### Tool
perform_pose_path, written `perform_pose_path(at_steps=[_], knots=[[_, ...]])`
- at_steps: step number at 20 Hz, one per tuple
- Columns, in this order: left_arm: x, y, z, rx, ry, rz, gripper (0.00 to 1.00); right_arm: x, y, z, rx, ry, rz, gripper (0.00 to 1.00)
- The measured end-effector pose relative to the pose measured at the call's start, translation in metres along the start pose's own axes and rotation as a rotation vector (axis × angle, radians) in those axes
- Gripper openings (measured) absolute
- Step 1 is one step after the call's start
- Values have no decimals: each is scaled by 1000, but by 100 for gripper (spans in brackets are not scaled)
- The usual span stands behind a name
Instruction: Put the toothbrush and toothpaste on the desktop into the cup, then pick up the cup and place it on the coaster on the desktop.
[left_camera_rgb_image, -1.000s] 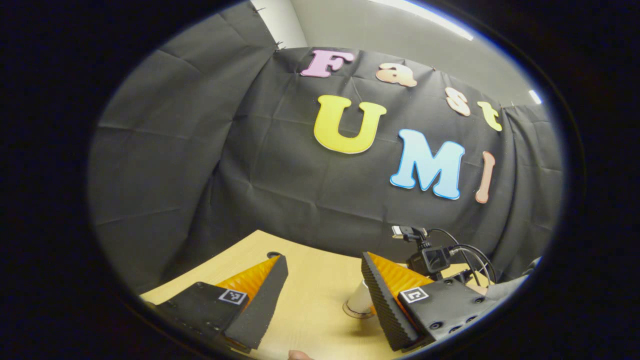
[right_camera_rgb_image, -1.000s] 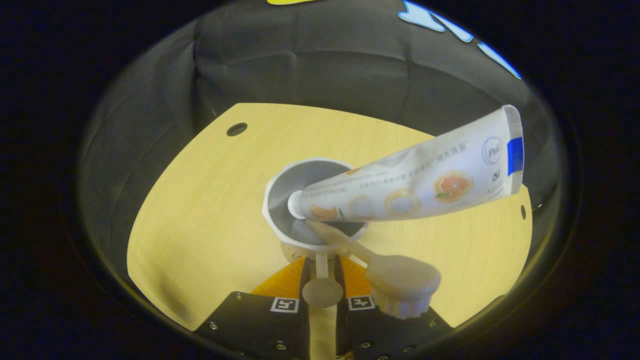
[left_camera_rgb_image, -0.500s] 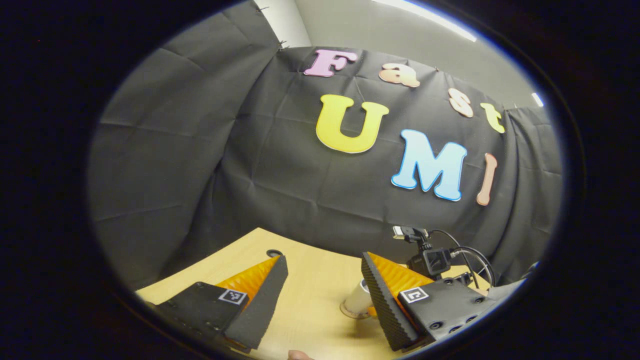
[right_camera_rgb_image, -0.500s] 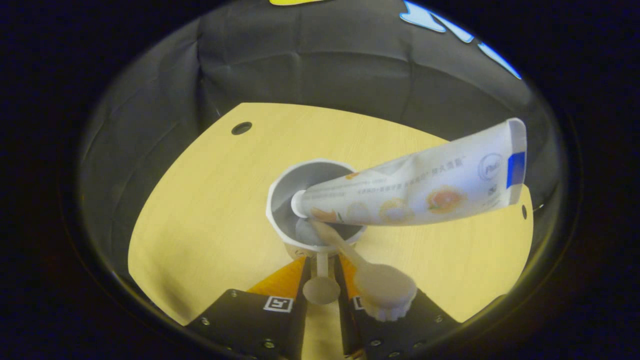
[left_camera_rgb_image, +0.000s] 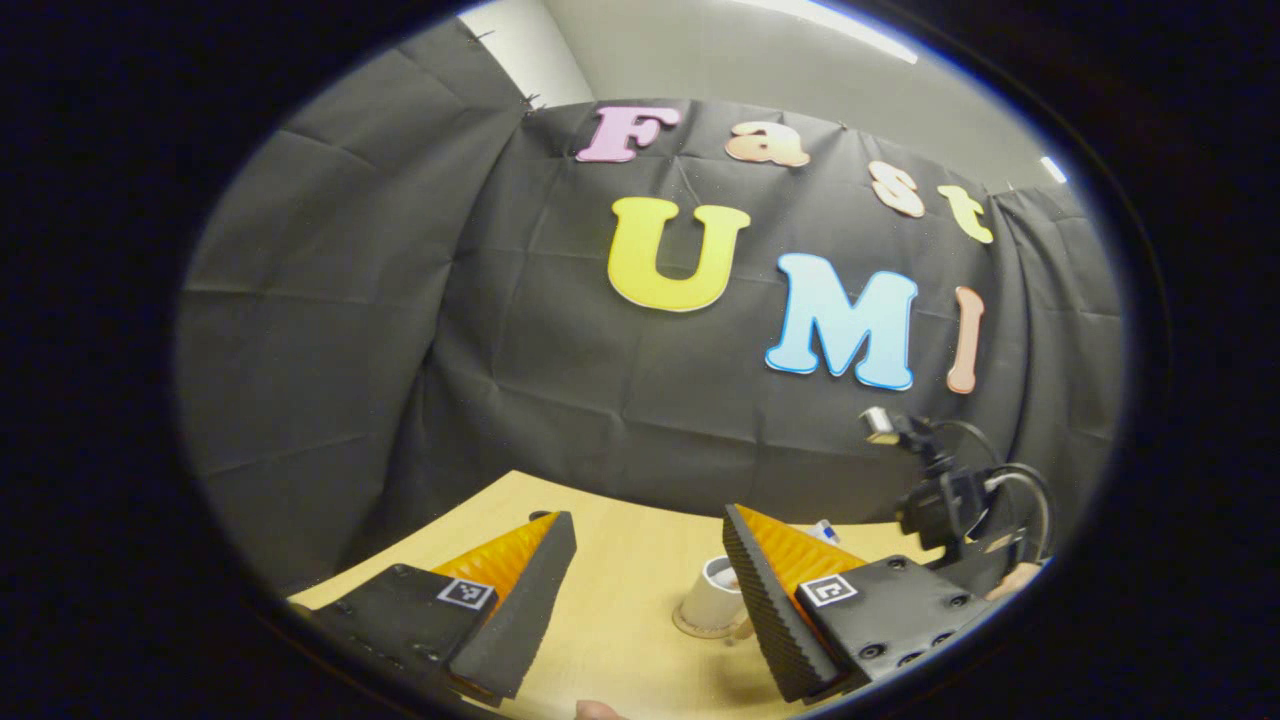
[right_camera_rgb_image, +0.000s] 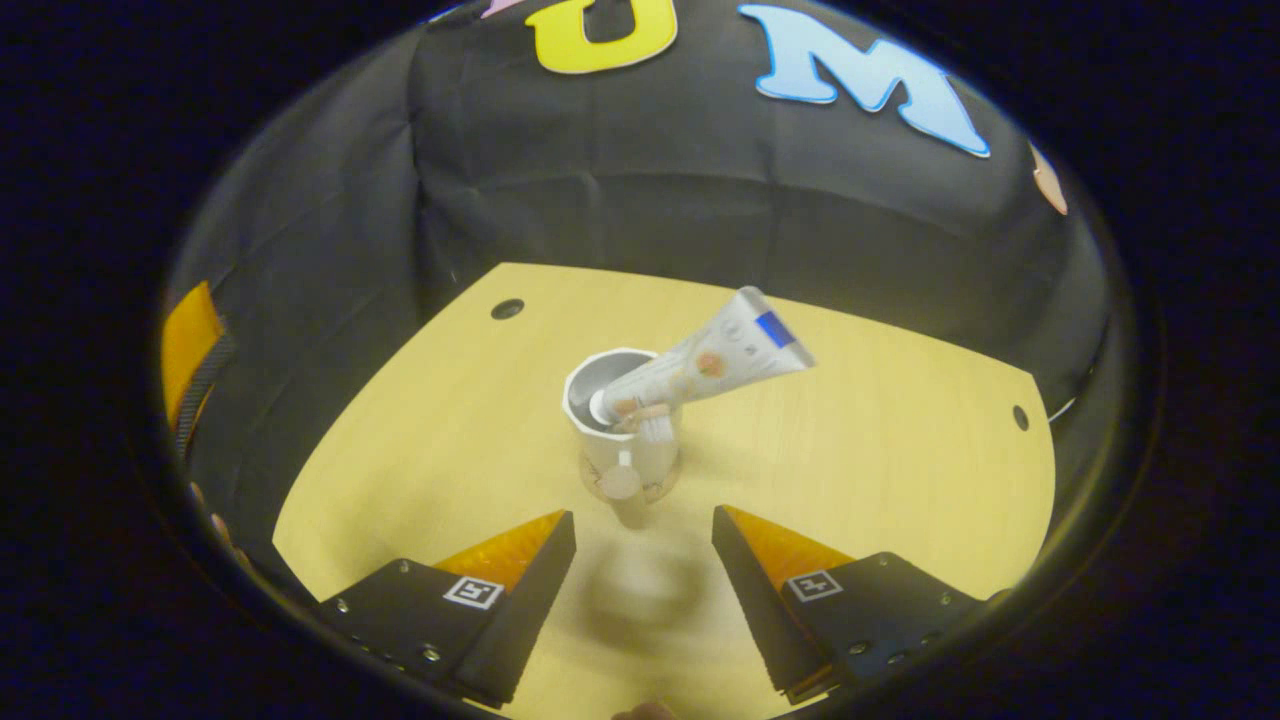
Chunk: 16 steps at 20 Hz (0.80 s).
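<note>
cup (right_camera_rgb_image: 618, 430) upright on coaster (right_camera_rgb_image: 640, 490) | toothpaste (right_camera_rgb_image: 715, 352) leaning out | toothbrush (right_camera_rgb_image: 652, 422) inside

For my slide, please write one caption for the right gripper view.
Open right gripper faces the cup on its coaster, toothpaste and toothbrush inside.

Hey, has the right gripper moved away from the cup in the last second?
Yes. The right gripper has opened and pulled back toward the table's near edge, off the cup, which stands on the coaster with the toothpaste inside.
</note>
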<state>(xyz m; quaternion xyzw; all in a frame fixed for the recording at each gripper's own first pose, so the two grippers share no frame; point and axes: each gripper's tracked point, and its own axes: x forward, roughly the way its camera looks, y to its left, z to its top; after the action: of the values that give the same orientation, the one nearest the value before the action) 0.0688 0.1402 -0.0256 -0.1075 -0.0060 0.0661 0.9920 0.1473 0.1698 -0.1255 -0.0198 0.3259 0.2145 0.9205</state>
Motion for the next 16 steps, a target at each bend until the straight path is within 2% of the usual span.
perform_pose_path(at_steps=[9,12,13,14,15,16], knots=[[-14,-65,25,31,-43,-70,95,-163,-81,52,56,-461,-251,87],[-22,-77,34,52,-60,-84,95,-203,-104,59,-14,-594,-391,86],[-25,-81,37,58,-63,-88,95,-215,-106,60,-37,-627,-428,83],[-25,-86,41,67,-62,-95,94,-225,-106,62,-53,-656,-452,86],[-28,-88,42,76,-62,-101,94,-234,-103,63,-60,-678,-466,84],[-30,-90,44,83,-63,-106,94,-239,-99,64,-63,-694,-468,86]])
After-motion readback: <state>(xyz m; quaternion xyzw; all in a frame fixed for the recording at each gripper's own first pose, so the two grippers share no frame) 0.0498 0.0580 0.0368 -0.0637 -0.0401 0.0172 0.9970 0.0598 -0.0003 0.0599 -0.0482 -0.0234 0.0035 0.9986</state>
